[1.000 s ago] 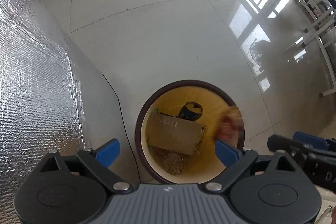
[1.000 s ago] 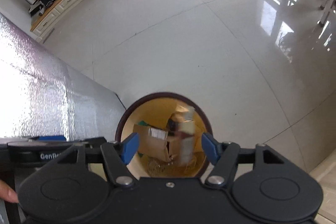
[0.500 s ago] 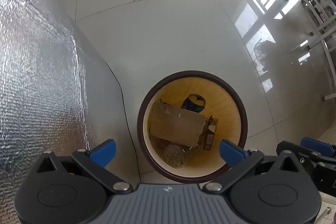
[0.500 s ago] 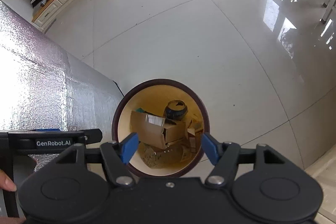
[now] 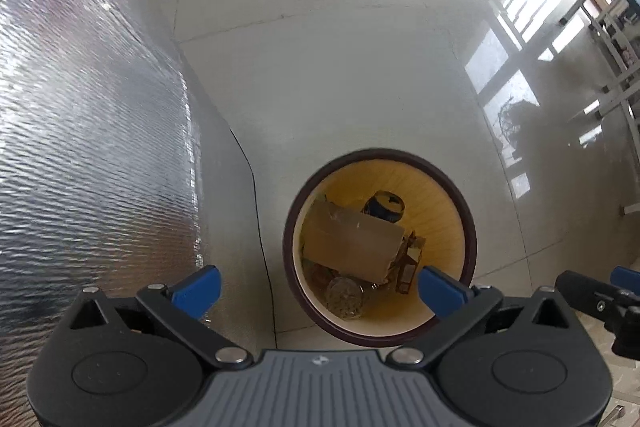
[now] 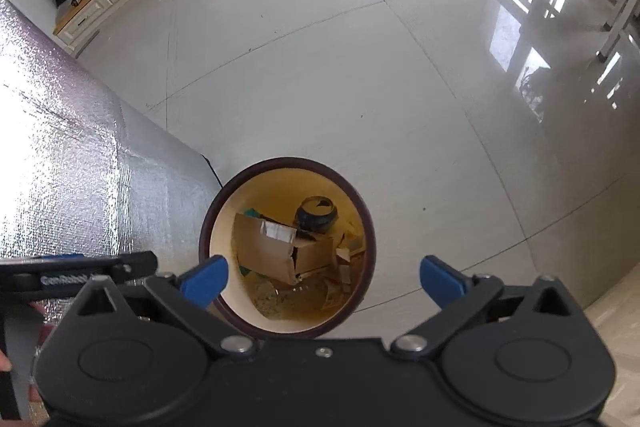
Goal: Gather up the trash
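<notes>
Bin (image 5: 380, 329) standing on the tiled floor (image 5: 340, 67), just beside a foil-covered surface (image 5: 80, 107), with both grippers hovering above its mouth and pointing steeply down into it. The left gripper (image 5: 318, 285) is showing its jaws spread fully, nothing between them; the right gripper (image 6: 323, 279) has just been opening its jaws and they too are standing wide apart and empty. The trash is lying at the bottom of the bin: a torn cardboard box (image 6: 280, 253) is leaning across the middle, a dark round container (image 6: 316, 215) is resting behind it, and paper scraps (image 6: 344, 259) and a crumpled clump (image 5: 344, 297) are sitting around it. By these views, this drop is finished and any further trash is waiting elsewhere, out of sight.

Risks from here, as judged:
- The two grippers are crowding close together over one opening; the right one is already showing at the edge of the left view, so a careless pull away could be knocking them against each other.
- The bin is light-looking and free-standing; a jaw tip catching the dark rim while withdrawing low could be tipping it and spilling the contents over the floor.
- The box is propped up at an angle, taking up room; later pieces landing on it might be bouncing off or hanging over the rim.
- The glossy floor is offering little friction, so a nudged bin may be sliding away.
</notes>
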Demonstrator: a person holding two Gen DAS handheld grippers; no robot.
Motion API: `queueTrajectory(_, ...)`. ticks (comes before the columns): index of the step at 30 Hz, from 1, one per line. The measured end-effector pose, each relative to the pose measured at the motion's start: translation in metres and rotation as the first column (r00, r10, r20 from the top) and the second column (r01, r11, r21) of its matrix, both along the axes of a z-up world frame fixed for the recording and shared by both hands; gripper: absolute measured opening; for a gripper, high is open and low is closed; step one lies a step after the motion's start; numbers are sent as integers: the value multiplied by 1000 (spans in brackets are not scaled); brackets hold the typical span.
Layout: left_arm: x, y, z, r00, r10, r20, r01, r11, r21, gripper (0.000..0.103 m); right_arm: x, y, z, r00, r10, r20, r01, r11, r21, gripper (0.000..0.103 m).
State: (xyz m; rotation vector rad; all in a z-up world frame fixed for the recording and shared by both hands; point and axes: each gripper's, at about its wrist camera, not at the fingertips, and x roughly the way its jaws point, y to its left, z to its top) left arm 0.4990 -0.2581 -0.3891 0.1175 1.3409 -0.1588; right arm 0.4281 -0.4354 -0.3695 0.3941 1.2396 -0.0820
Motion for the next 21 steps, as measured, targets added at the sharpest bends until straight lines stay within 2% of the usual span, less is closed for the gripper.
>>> queueTrajectory(11,-31,8,63,994,31,106,-31,999,-8,103,-16,-1,47,998,52,41,-50,998,-48,103)
queueTrajectory(21,-97,15,141,973,57,225,-54,998,-23,103,-65,-8,116,991,49,127,-38,995,-91,103)
